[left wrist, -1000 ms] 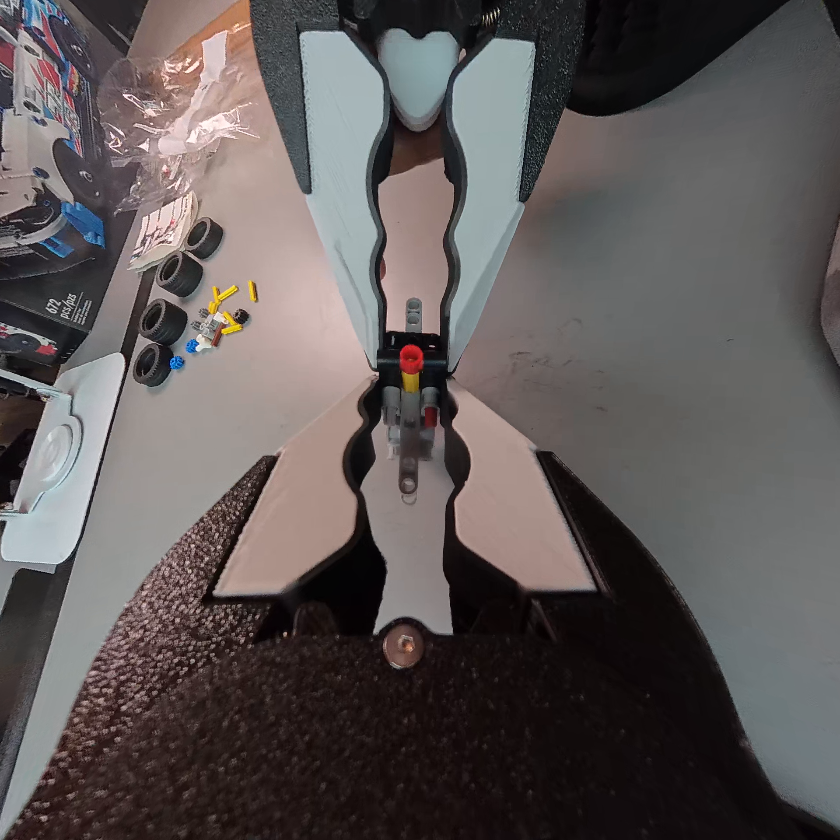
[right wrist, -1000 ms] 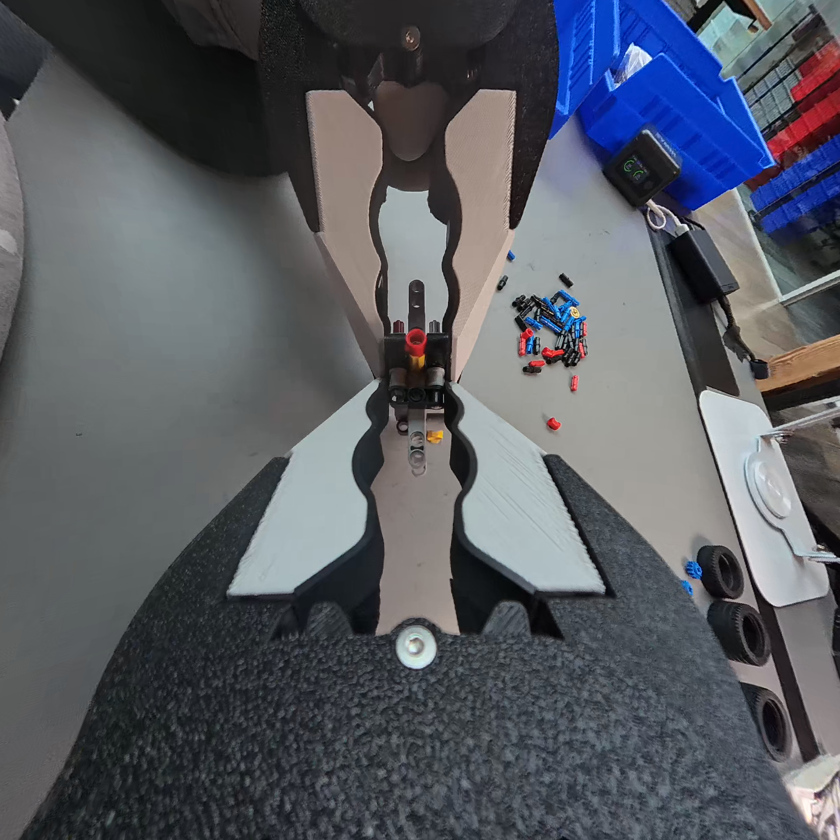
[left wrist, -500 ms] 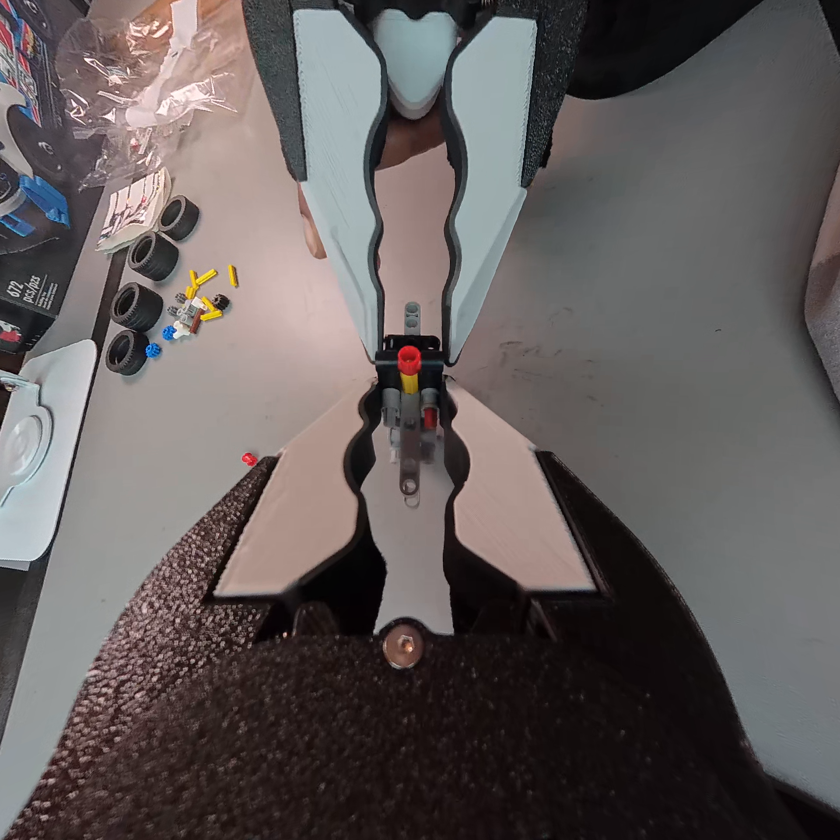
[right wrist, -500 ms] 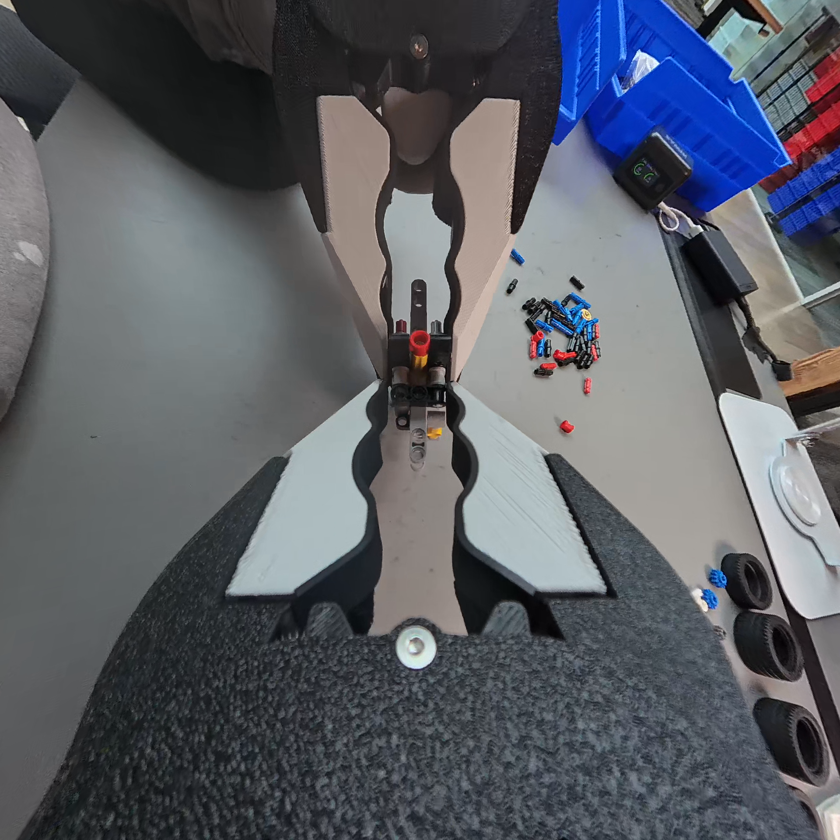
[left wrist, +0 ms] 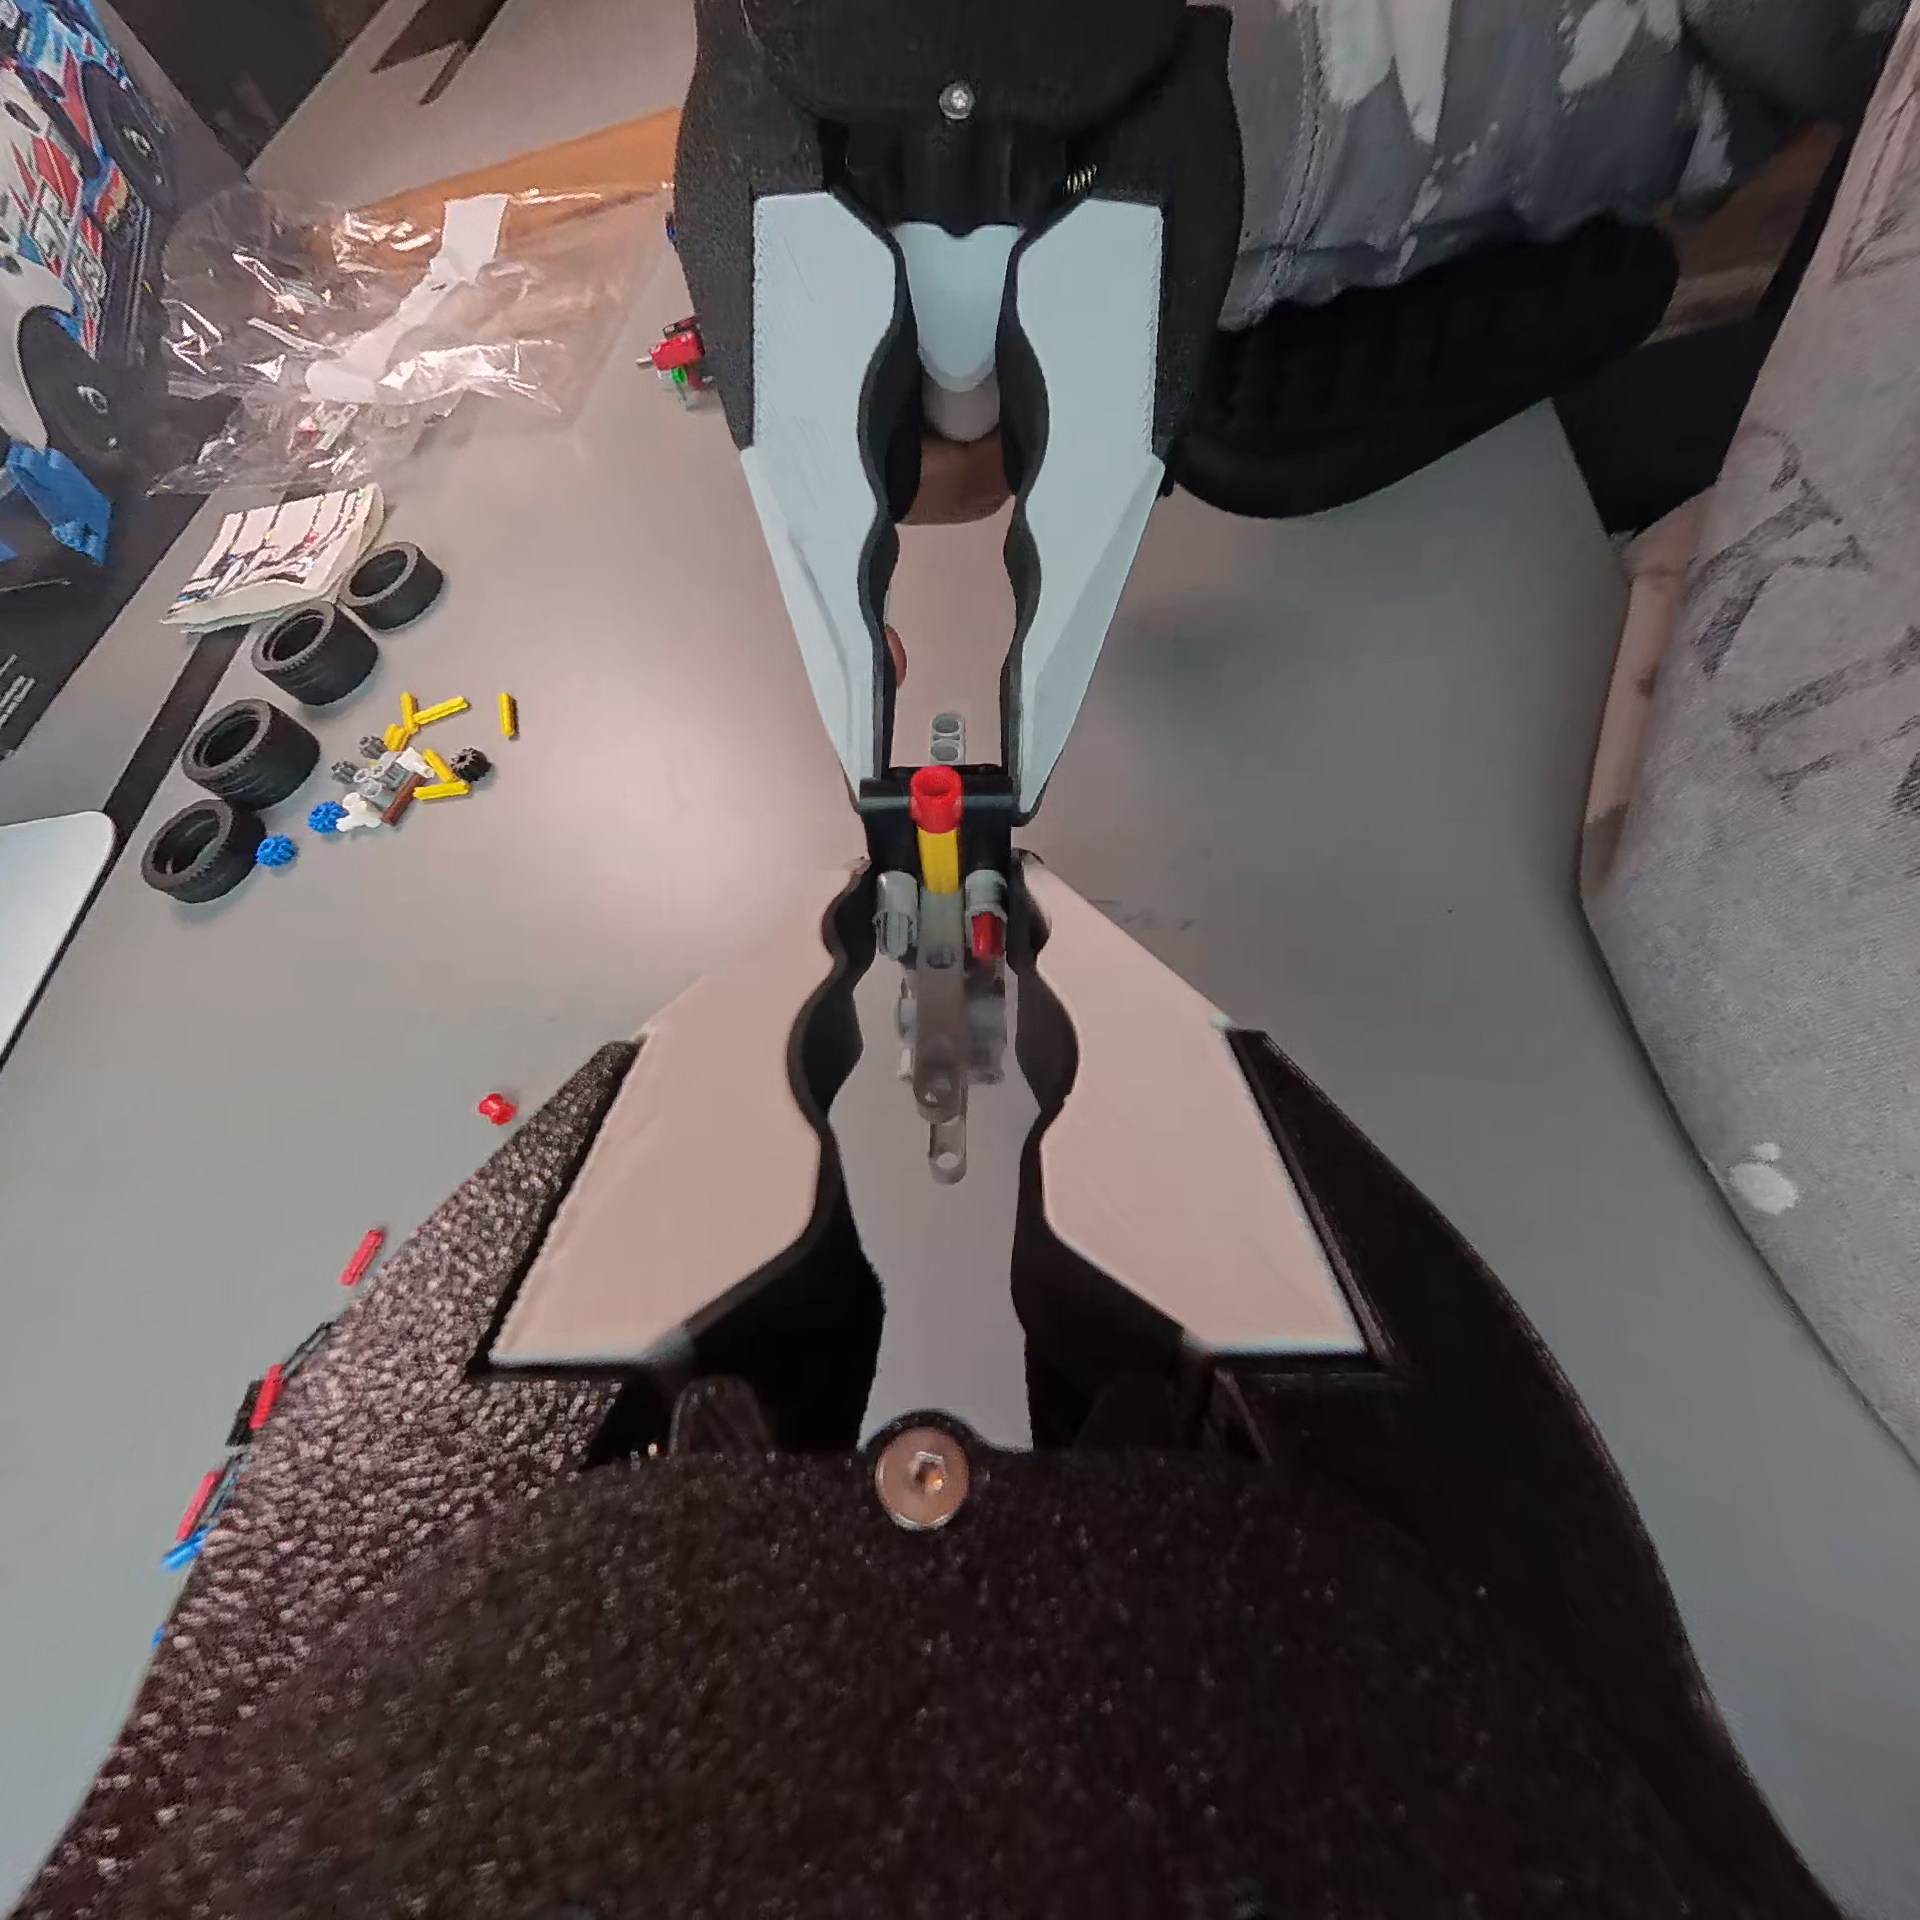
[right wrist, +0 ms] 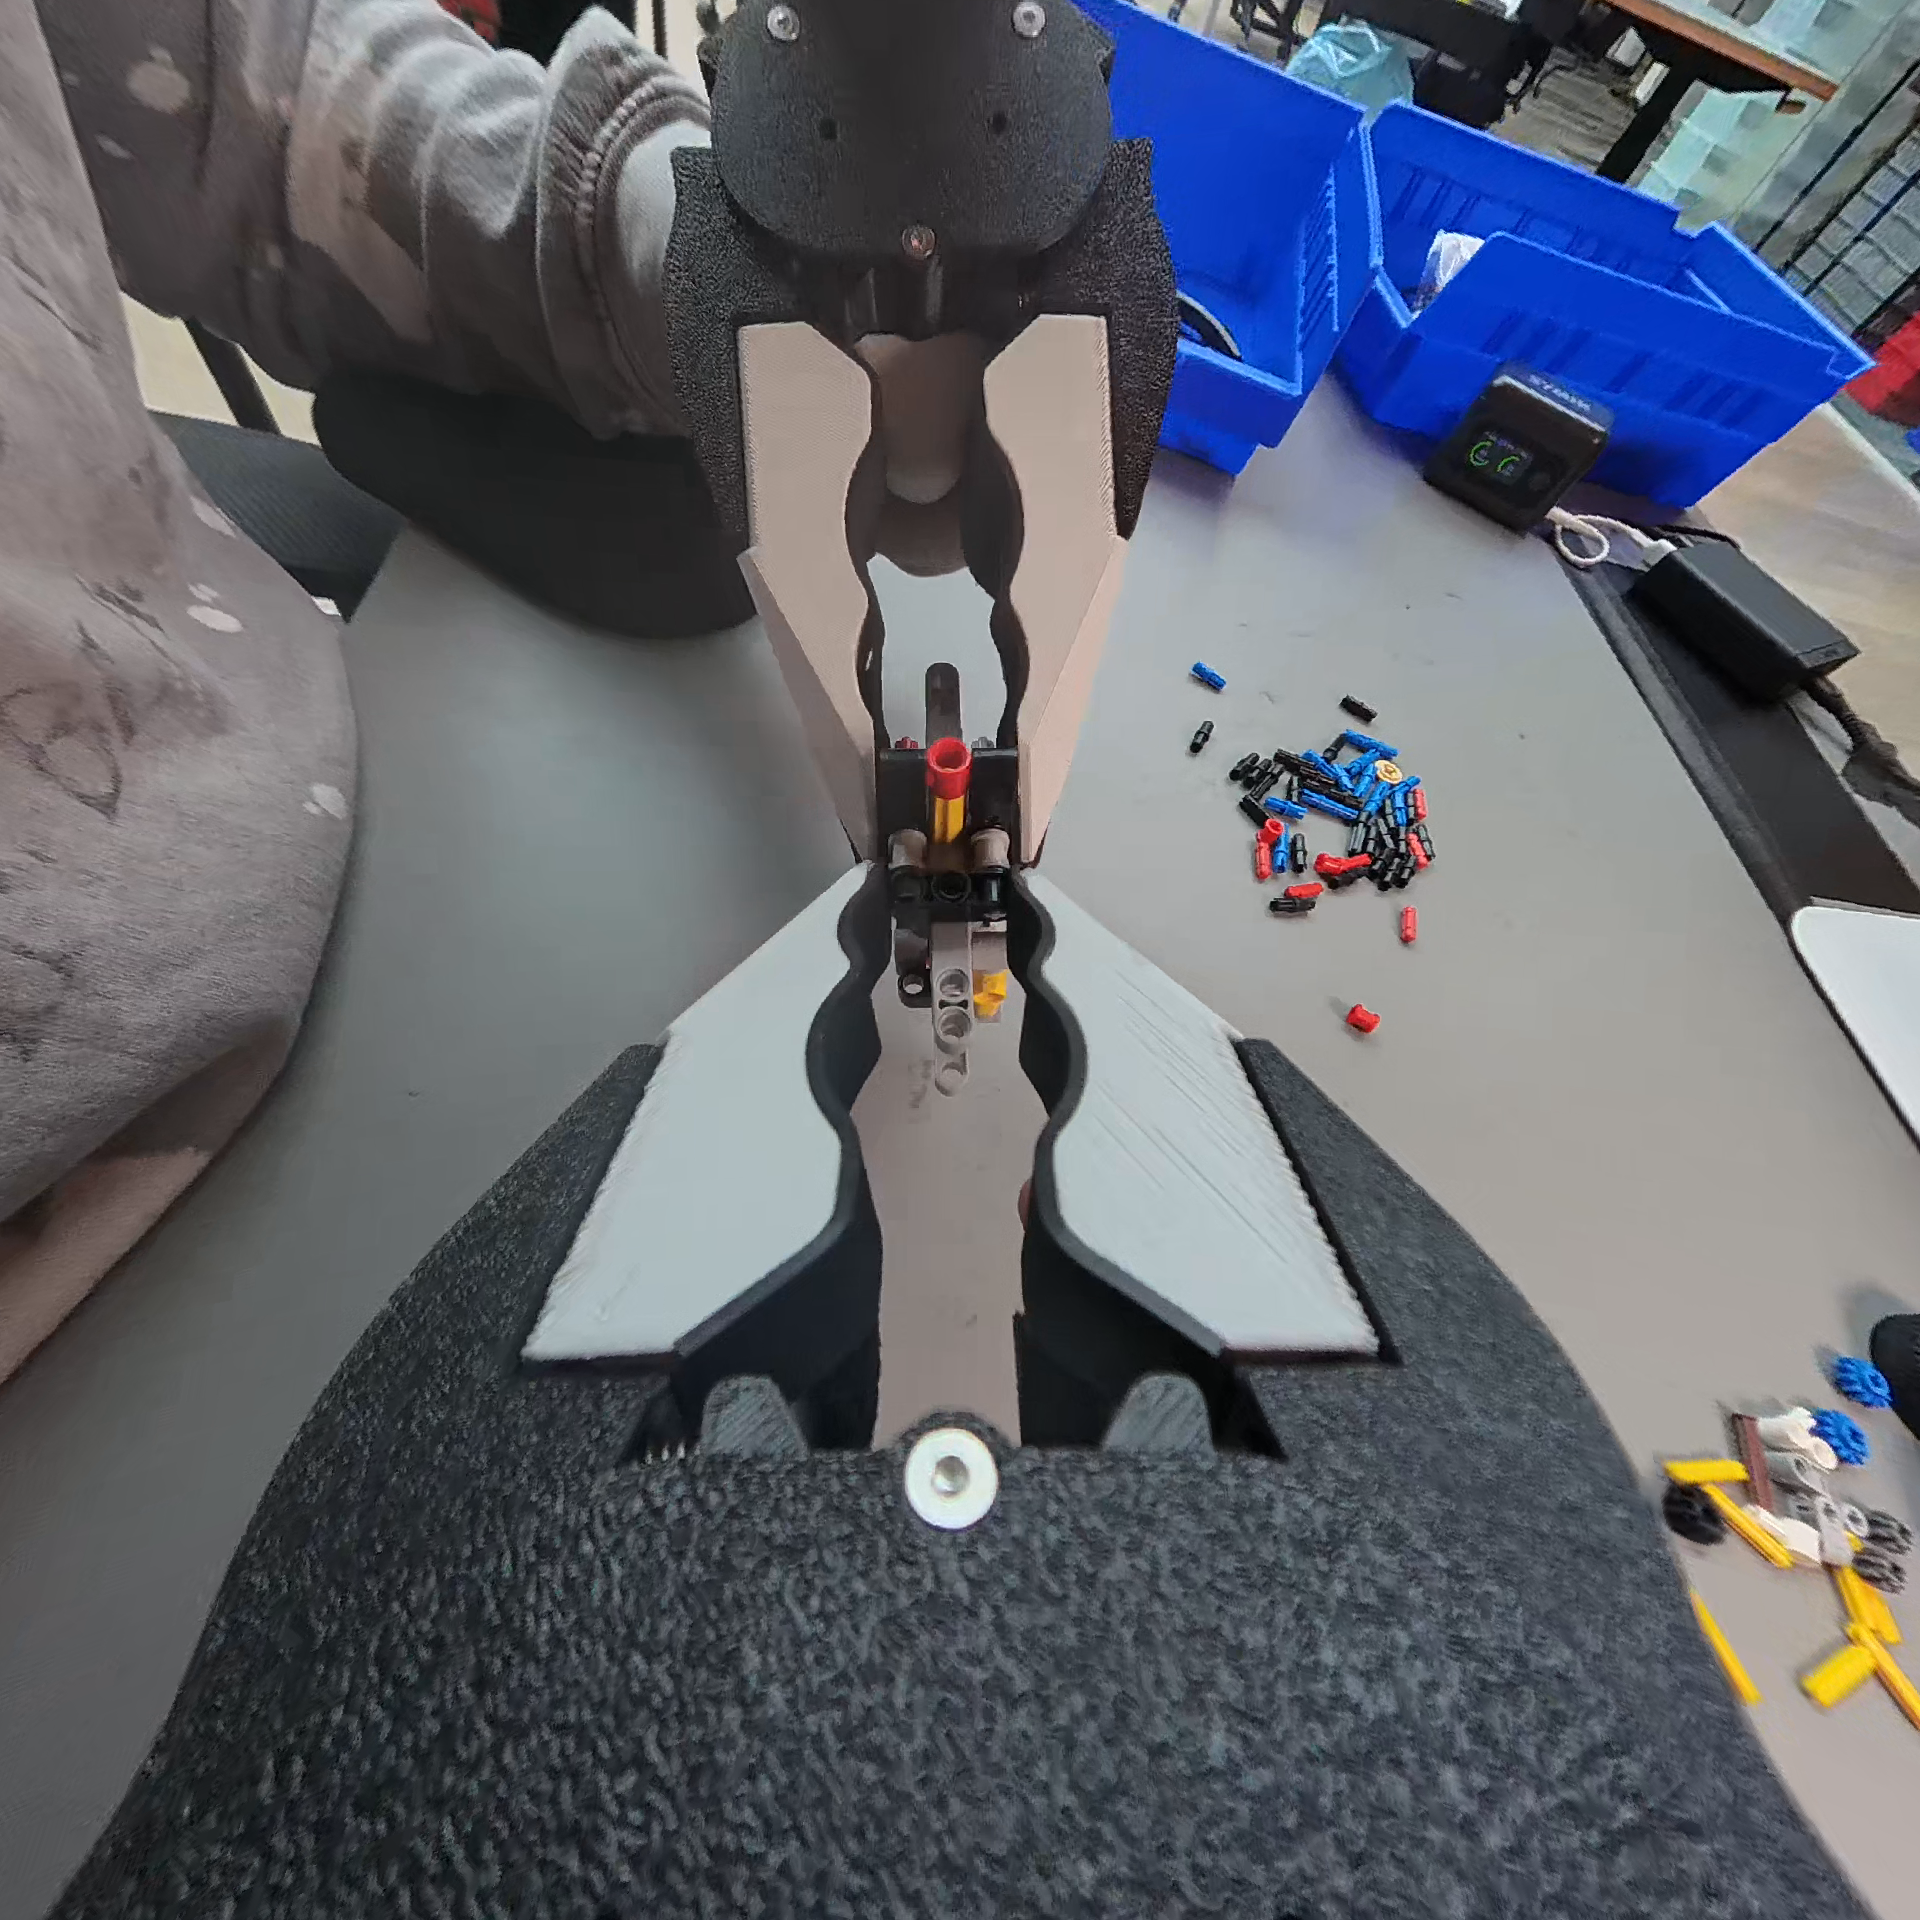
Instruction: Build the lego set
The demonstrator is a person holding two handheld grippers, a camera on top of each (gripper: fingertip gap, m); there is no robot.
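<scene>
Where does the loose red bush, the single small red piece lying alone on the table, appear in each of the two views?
Left wrist view: the loose red bush lies left of centre, beside the left gripper's body.
Right wrist view: it lies right of centre, below the pin pile.
Shared landmark: the held lego assembly with its red-capped yellow axle.

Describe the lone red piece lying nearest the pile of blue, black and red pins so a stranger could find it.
Start at the blue bins and find the pin pile on the grey table. Nearer the camera lies the red piece: short, stubby, alone, stouter than the slim pins.
</scene>
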